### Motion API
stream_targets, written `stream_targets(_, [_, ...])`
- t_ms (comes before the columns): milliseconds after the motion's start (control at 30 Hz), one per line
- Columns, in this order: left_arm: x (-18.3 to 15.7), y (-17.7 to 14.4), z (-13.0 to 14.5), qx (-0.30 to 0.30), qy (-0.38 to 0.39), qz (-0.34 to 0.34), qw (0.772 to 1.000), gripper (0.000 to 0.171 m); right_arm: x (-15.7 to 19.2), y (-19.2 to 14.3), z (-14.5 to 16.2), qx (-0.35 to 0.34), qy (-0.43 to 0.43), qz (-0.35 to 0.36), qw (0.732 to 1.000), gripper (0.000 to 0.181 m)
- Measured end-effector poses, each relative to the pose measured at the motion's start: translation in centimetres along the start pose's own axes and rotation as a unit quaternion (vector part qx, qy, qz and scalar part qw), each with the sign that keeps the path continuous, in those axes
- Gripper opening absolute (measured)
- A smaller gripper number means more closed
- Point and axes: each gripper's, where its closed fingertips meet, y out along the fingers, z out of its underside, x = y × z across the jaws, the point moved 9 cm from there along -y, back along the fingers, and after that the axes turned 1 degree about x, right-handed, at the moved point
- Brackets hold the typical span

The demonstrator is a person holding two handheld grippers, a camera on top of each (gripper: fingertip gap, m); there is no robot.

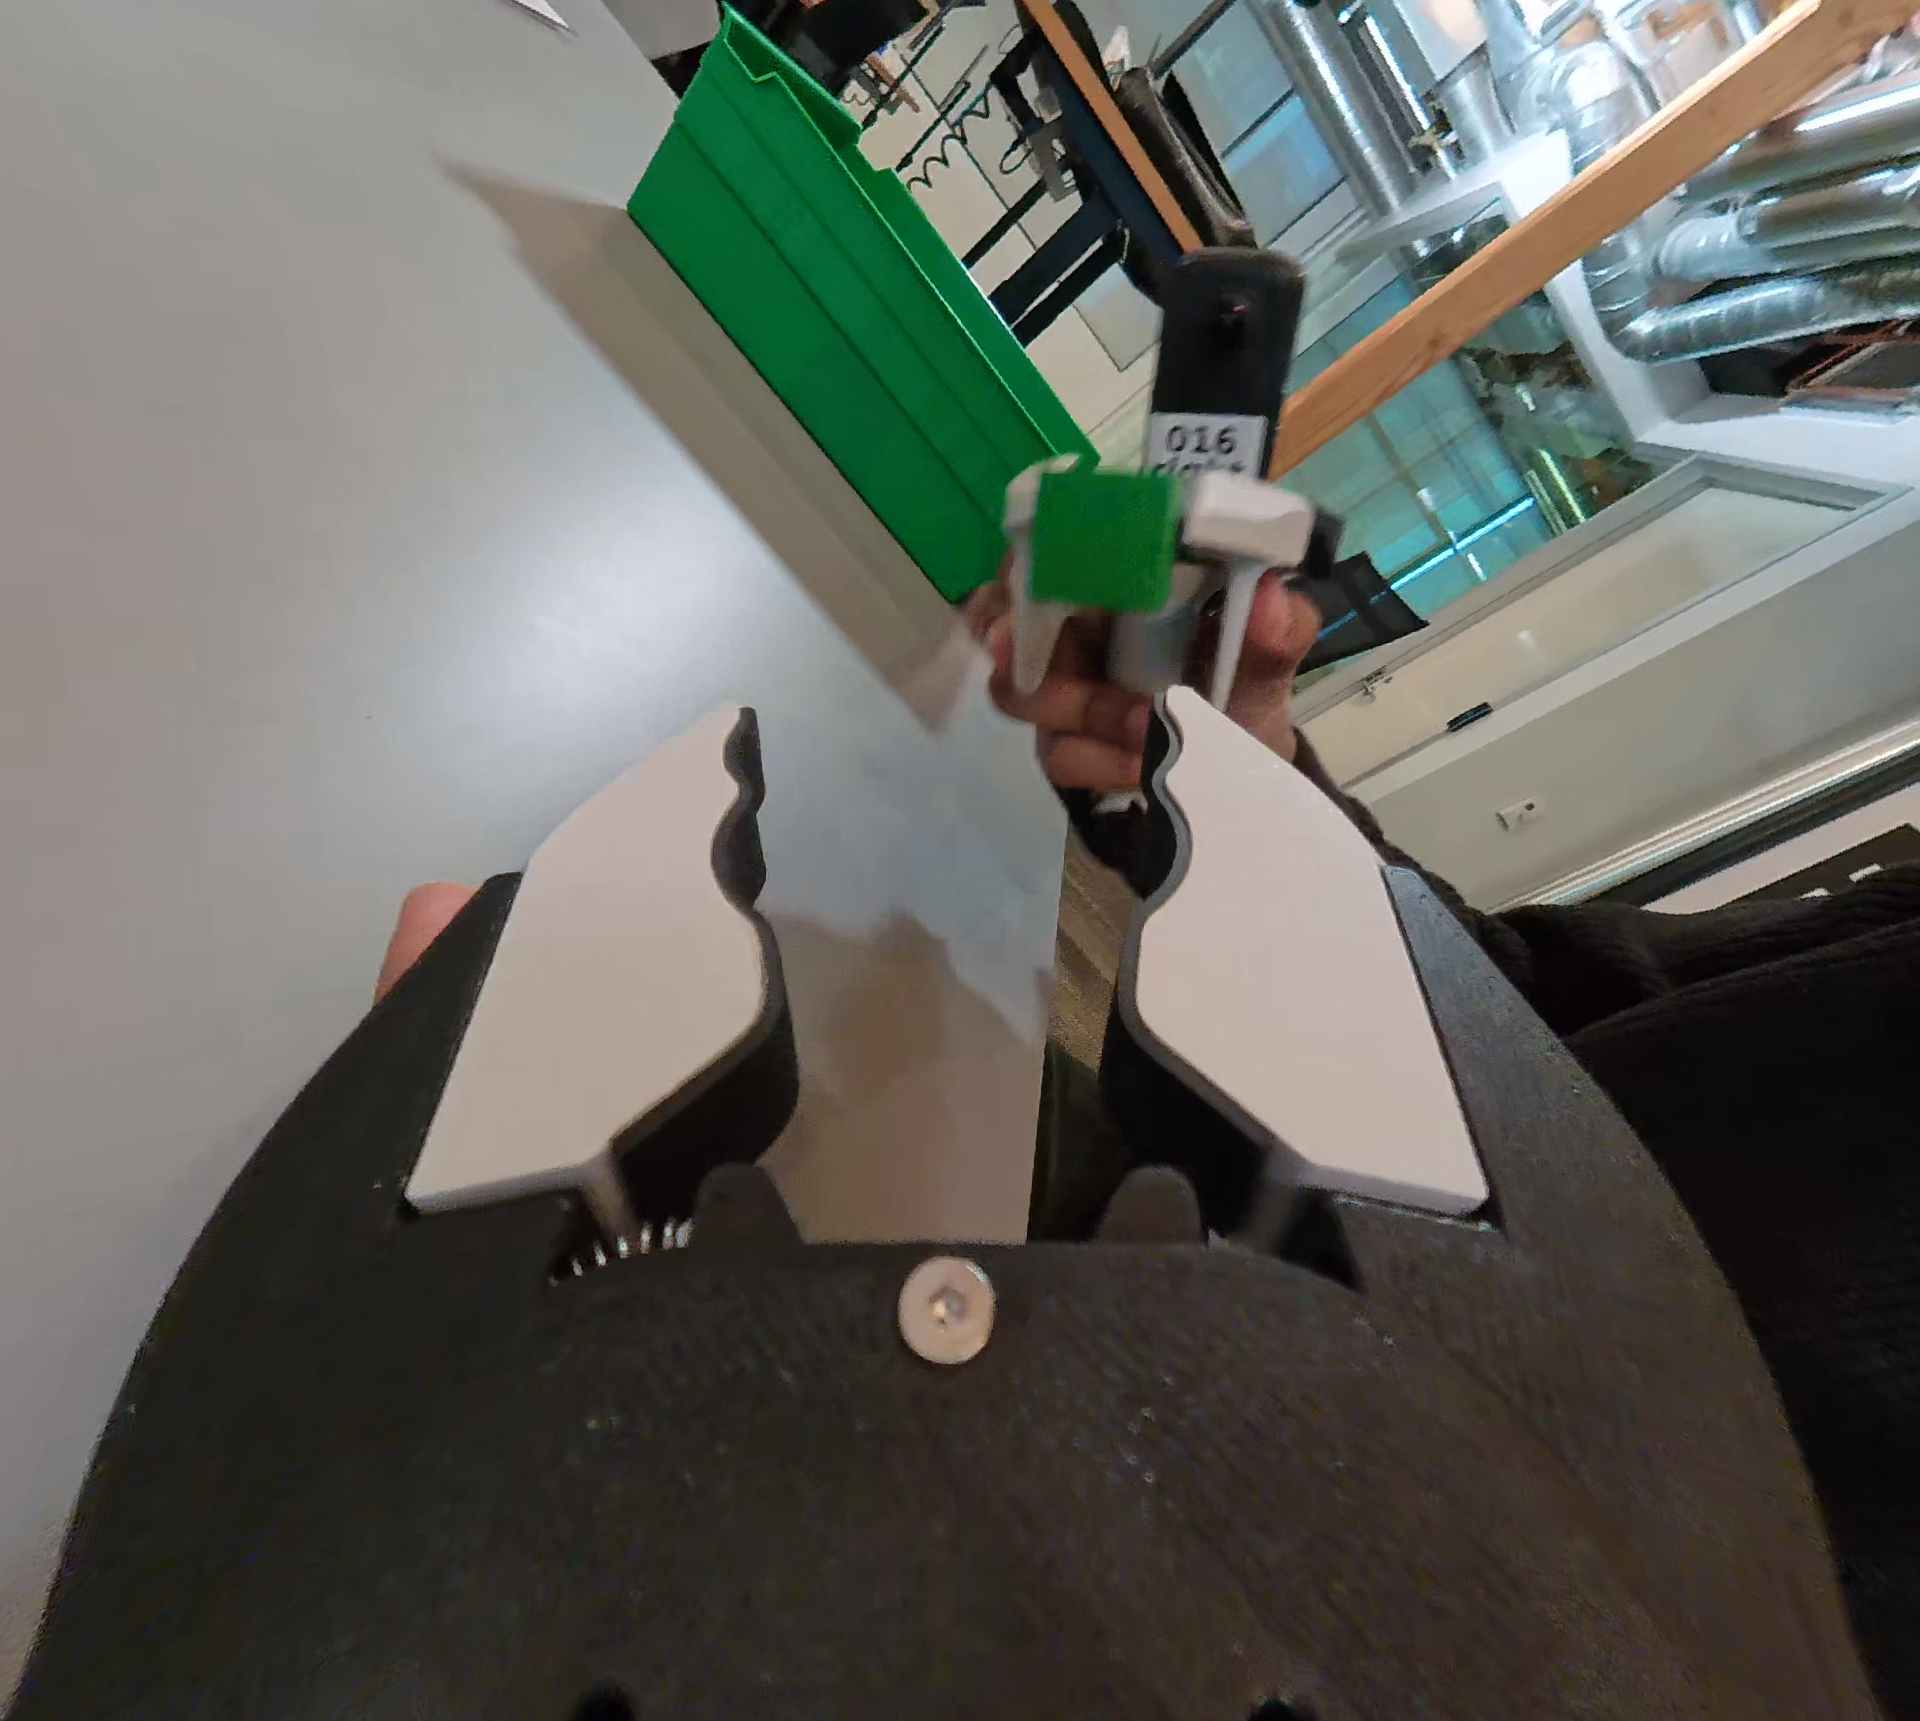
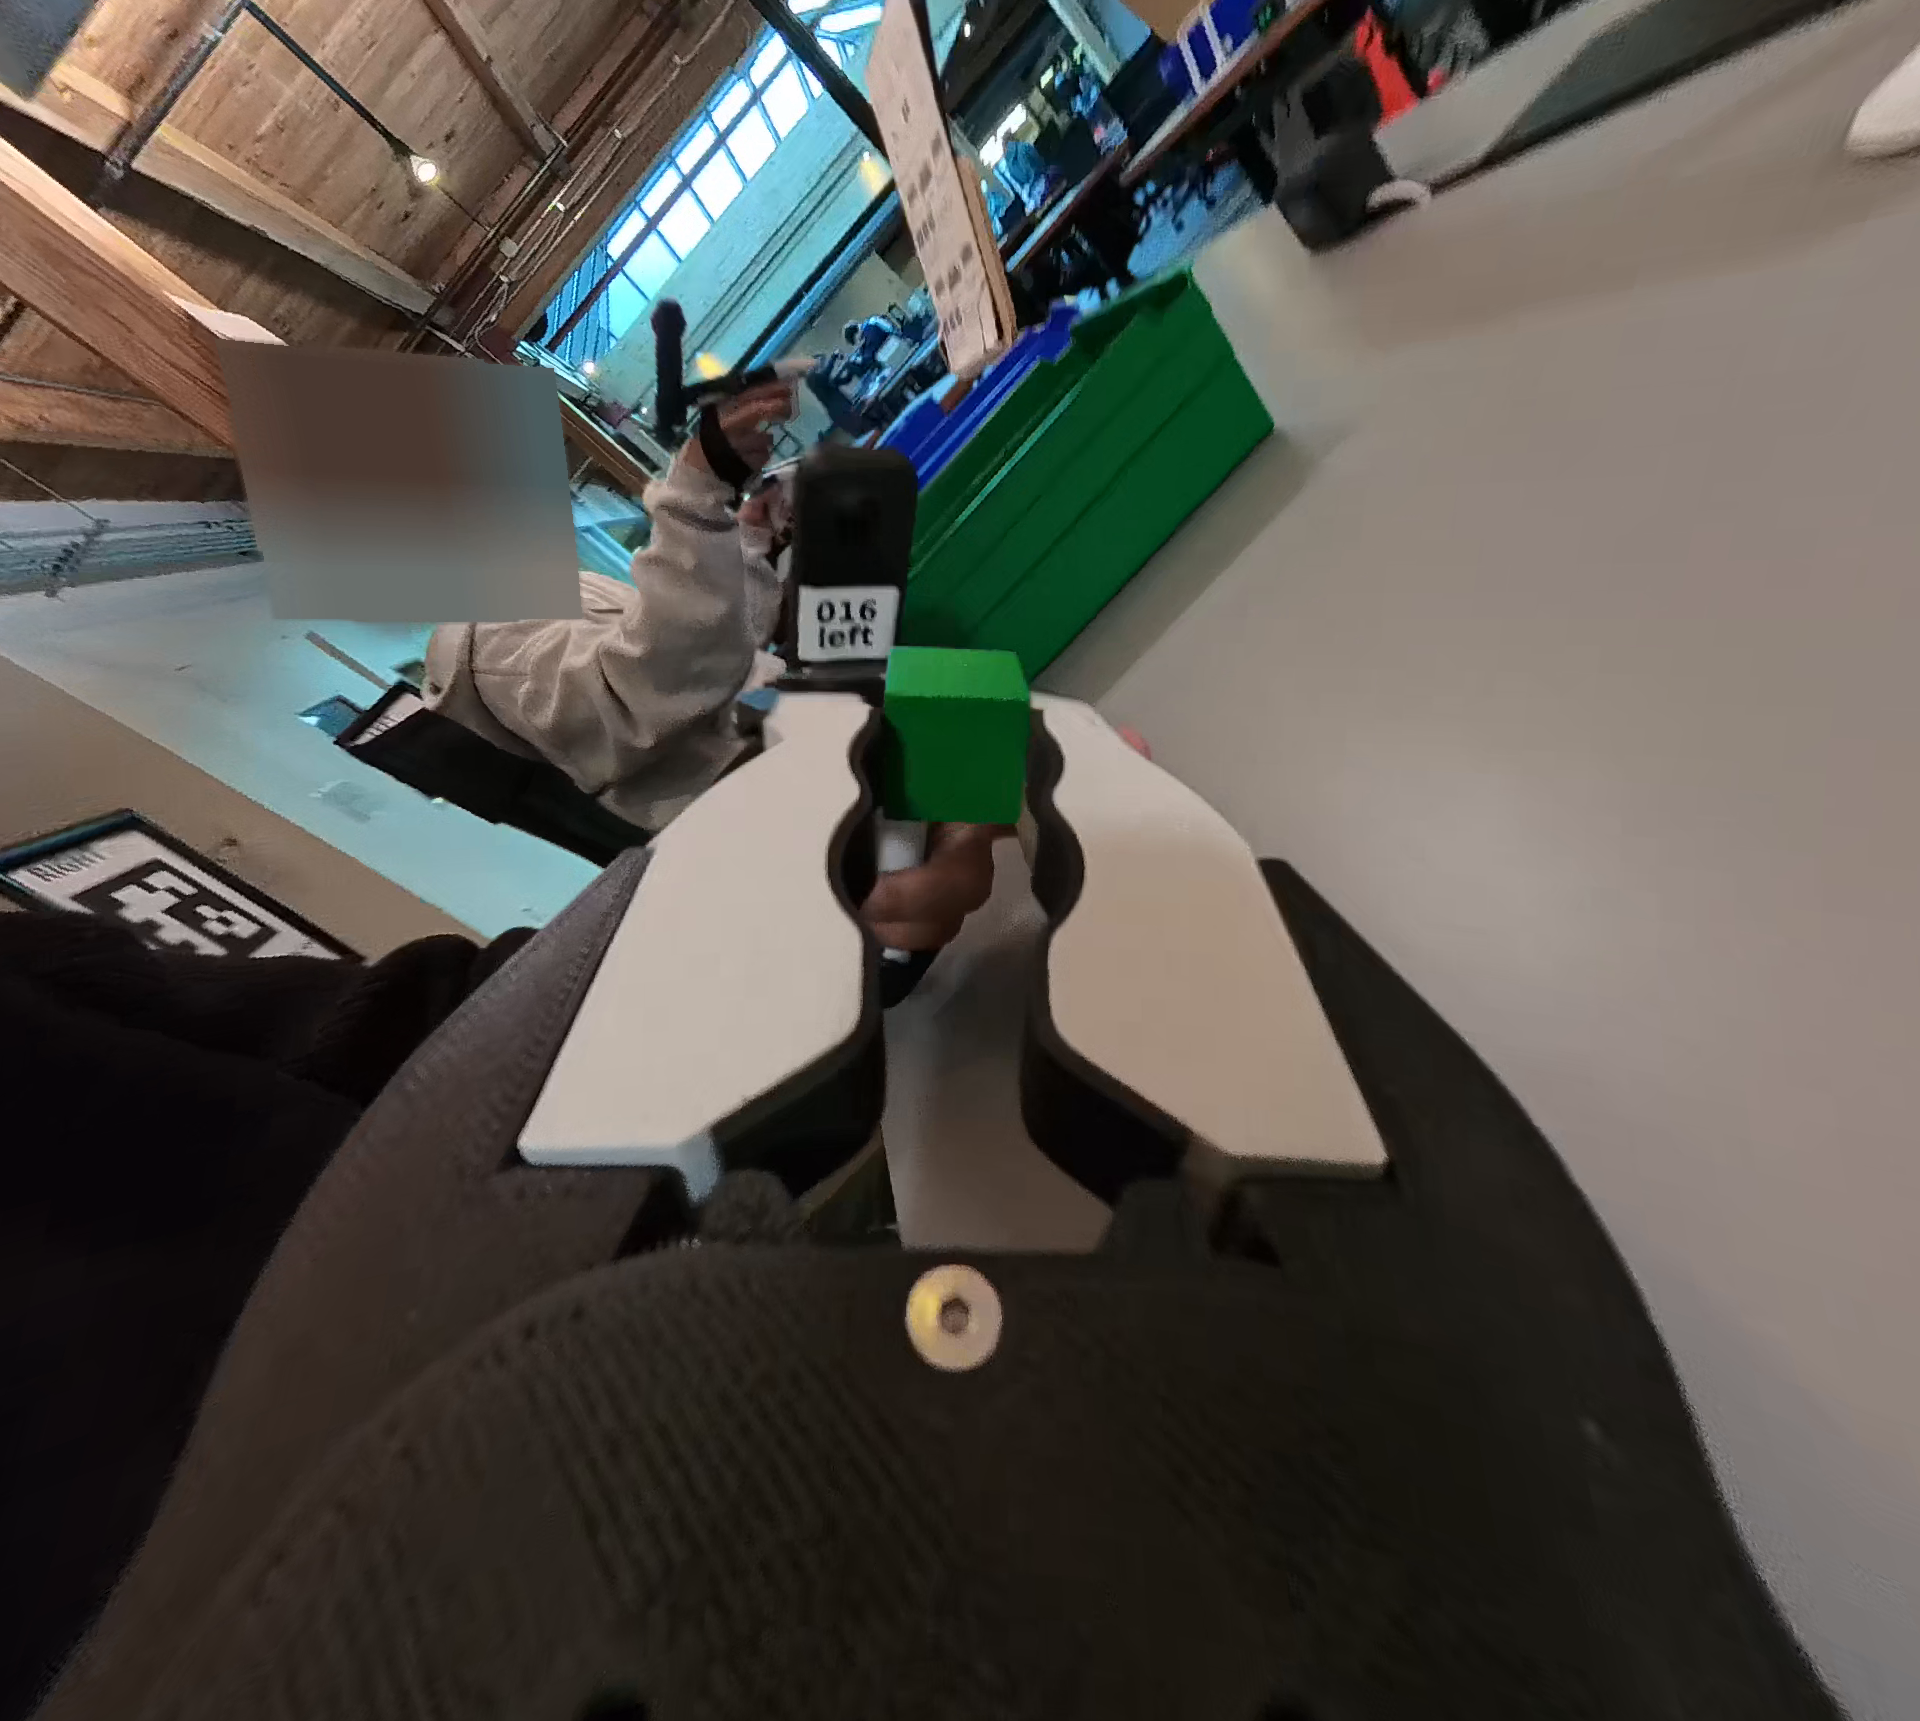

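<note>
Right hand-held gripper [image 2: 951, 752], white-fingered with black body, pinches a small green plastic cube [image 2: 954, 736] between its fingertips; the cube is off the table, in the air. In the left wrist view the same cube [image 1: 1103, 541] sits at 12 o'clock, facing the left gripper [image 1: 961, 731], whose white fingers are spread apart and hold nothing. Behind the cube, at 11 o'clock, a long green plastic bin [image 1: 831, 321] rests on the pale grey tabletop [image 1: 260, 528] near its edge. A hand [image 1: 1122, 705] grips the right tool below the cube. In the right wrist view a person in a light jacket [image 2: 582, 684] stands at 9 o'clock, partly behind the left tool's black camera [image 2: 854, 528].
</note>
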Motion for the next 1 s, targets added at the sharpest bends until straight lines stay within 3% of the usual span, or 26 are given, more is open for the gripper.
stream_targets(100, [-0.1,-0.3,0.0,-0.004,0.003,-0.004,1.000,0.070,2.2,-3.1,-3.3,-0.003,-0.101,0.041,0.994,0.027])
stream_targets(167, [-0.2,-0.5,-0.1,-0.012,-0.001,-0.001,1.000,0.067,3.5,-6.5,-6.1,0.036,-0.194,0.119,0.973,0.027])
stream_targets(267, [-0.1,-0.3,-0.3,-0.016,-0.004,0.006,1.000,0.062,4.1,-12.6,-10.4,0.130,-0.311,0.268,0.903,0.027])
stream_targets(367, [0.1,0.1,-0.4,-0.011,-0.007,0.013,1.000,0.059,3.3,-18.5,-14.4,0.226,-0.356,0.356,0.834,0.027])
stream_targets(533, [0.1,1.3,0.0,0.014,0.000,0.016,1.000,0.058,-1.6,-25.9,-18.0,0.422,-0.399,0.365,0.728,0.027])
stream_targets(633, [0.1,2.2,0.4,0.032,0.010,0.015,0.999,0.057,-5.5,-28.1,-17.9,0.546,-0.401,0.359,0.642,0.027])
stream_targets(667, [0.1,2.4,0.6,0.038,0.012,0.014,0.999,0.056,-6.7,-28.3,-17.7,0.572,-0.402,0.347,0.625,0.027])
stream_targets(900, [0.4,3.2,1.6,0.057,0.004,0.021,0.998,0.057,-12.5,-27.8,-15.9,0.683,-0.375,0.286,0.558,0.028])
stream_targets(1000, [0.4,3.6,1.7,0.059,-0.008,0.034,0.998,0.056,-13.6,-27.7,-15.6,0.682,-0.369,0.270,0.571,0.027])
